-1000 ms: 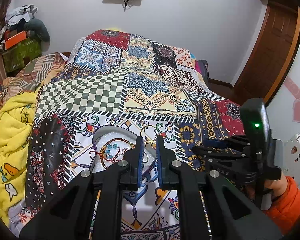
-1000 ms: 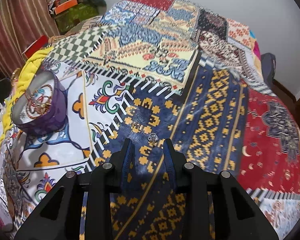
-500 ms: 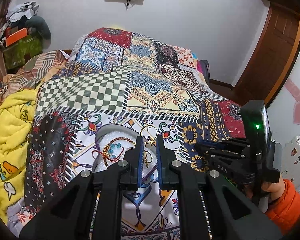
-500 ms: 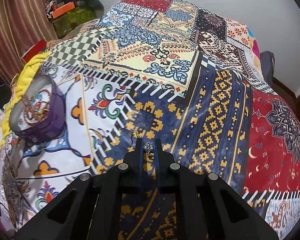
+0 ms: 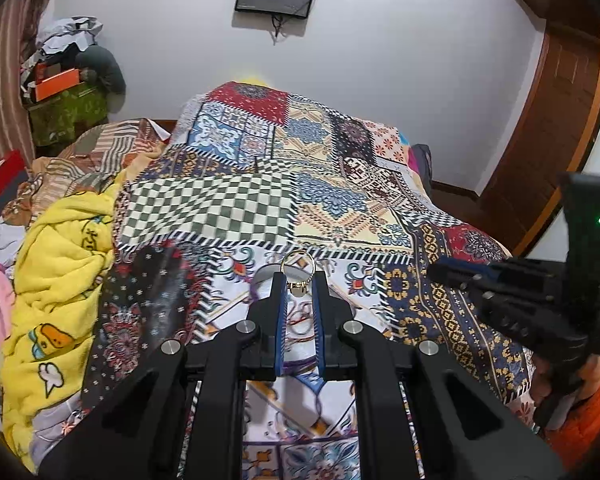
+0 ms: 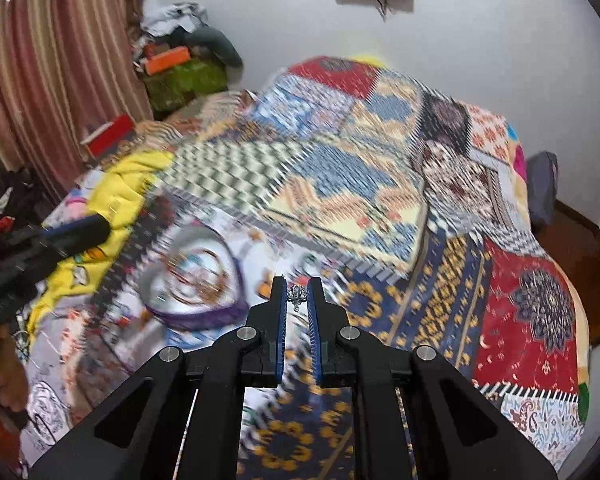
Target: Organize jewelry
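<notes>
My left gripper (image 5: 299, 280) is shut on a gold hoop earring (image 5: 299, 288), whose ring sticks up above the fingertips. Right behind the fingers, mostly hidden, sits the purple heart-shaped box (image 5: 265, 272), with red thread bracelets inside. My right gripper (image 6: 297, 292) is shut on a small silver earring (image 6: 297, 295), held in the air over the patchwork bedspread (image 6: 520, 300). In the right wrist view the box (image 6: 196, 280) lies blurred just left of the fingers. Each gripper appears in the other's view: the right gripper (image 5: 452, 272) and the left gripper (image 6: 88, 230).
A yellow blanket (image 5: 60, 264) is bunched along the bed's left side. Piled clothes and an orange box (image 5: 56, 84) stand in the far left corner. A wooden door (image 5: 556, 132) is on the right. A person's hand in an orange sleeve (image 5: 580, 420) holds the right gripper.
The right gripper shut on the silver earring, lifted it off the bedspread and swung left towards the box. The left gripper rose with the gold hoop.
</notes>
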